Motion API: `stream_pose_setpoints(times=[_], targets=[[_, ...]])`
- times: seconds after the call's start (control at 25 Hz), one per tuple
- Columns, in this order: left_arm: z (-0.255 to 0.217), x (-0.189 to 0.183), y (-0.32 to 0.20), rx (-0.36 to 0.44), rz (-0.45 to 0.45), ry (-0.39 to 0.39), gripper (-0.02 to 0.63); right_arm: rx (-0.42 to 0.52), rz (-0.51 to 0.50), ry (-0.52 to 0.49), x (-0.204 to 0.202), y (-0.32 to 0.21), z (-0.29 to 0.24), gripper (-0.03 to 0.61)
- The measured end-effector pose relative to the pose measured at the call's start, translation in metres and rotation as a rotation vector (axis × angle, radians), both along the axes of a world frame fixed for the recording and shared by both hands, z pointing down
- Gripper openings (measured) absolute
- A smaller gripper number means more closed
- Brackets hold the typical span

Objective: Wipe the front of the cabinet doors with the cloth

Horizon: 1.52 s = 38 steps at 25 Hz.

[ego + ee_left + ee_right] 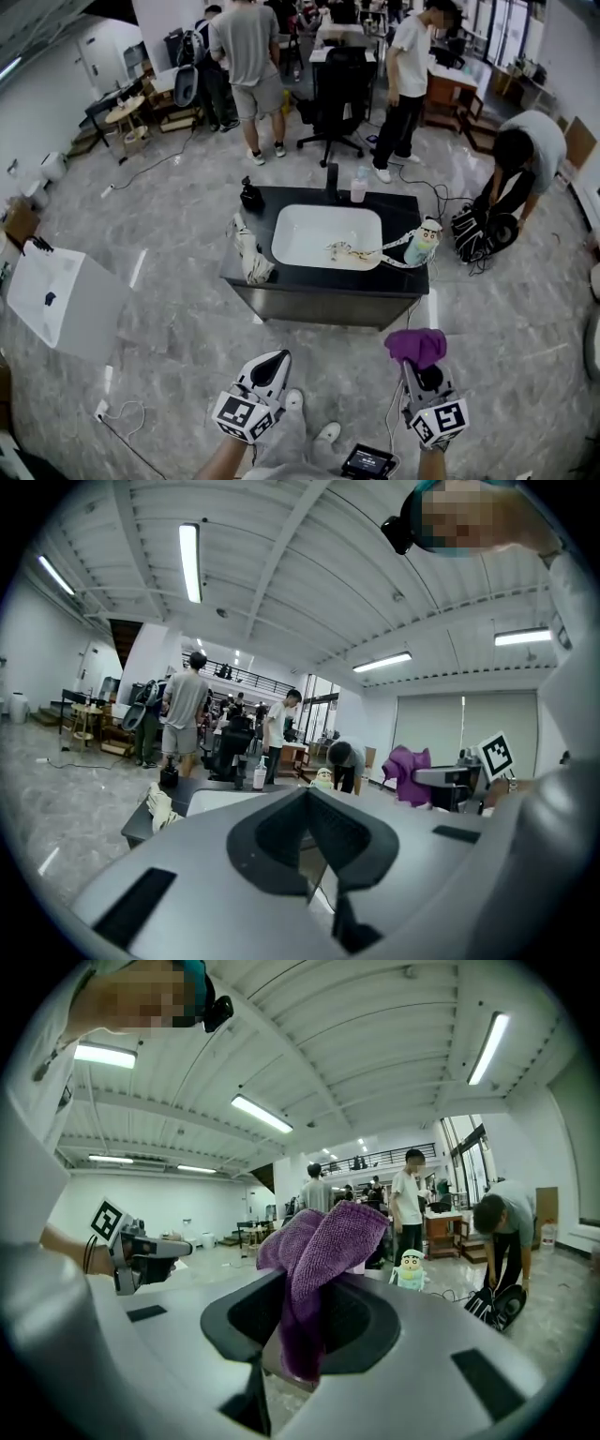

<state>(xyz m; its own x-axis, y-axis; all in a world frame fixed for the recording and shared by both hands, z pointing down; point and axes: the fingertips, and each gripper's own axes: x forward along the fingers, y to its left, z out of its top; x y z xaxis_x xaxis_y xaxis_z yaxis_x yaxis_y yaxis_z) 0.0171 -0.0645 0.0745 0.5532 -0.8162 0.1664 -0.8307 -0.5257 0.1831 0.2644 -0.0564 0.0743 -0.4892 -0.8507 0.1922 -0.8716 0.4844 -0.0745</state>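
Observation:
In the head view a dark cabinet (319, 305) with a black top and a white sink (323, 230) stands ahead on the marble floor, its front doors facing me. A purple cloth (417, 345) (323, 1241) is bunched in my right gripper (419, 364) (314, 1283), whose jaws are shut on it. My left gripper (275, 361) (314, 794) is shut with nothing in it. Both grippers are held short of the cabinet front, with open floor between. In the left gripper view the cloth (408, 769) shows off to the right.
A beige rag (251, 253) hangs over the counter's left edge. A black dispenser (250, 195), a pink bottle (358, 187) and a toy figure (424, 244) stand on top. People stand behind; one bends at the right (525, 155). A white box (56, 295) sits left.

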Motion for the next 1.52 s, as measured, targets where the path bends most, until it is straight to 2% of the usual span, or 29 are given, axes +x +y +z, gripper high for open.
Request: stream_pose_setpoints(times=[0.08, 0.24, 0.52, 0.64, 0.96, 1.2, 1.4, 1.52], targets=[[0.017, 0.000, -0.020, -0.007, 0.023, -0.005, 0.003, -0.022, 0.020, -0.015, -0.003, -0.012, 0.016, 0.104], [0.055, -0.002, -0.068, -0.028, 0.050, 0.008, 0.003, -0.073, 0.038, 0.020, -0.008, -0.044, 0.059, 0.104], [0.141, -0.003, -0.125, -0.129, 0.094, 0.033, 0.003, -0.173, 0.056, 0.058, -0.033, -0.092, 0.149, 0.104], [0.172, -0.005, -0.140, -0.152, 0.108, 0.038, 0.003, -0.197, 0.033, 0.079, -0.050, -0.112, 0.186, 0.104], [0.249, 0.003, -0.144, -0.169, 0.111, 0.023, 0.003, -0.272, -0.051, 0.036, -0.094, -0.136, 0.302, 0.104], [0.320, 0.013, -0.149, -0.139, 0.067, 0.019, 0.003, -0.230, -0.074, 0.024, -0.108, -0.157, 0.366, 0.104], [0.367, 0.028, -0.160, -0.116, 0.097, 0.056, 0.003, -0.194, -0.080, 0.026, -0.113, -0.172, 0.410, 0.104], [0.389, 0.029, -0.177, -0.091, 0.106, 0.052, 0.003, -0.140, -0.080, 0.025, -0.123, -0.189, 0.424, 0.104]])
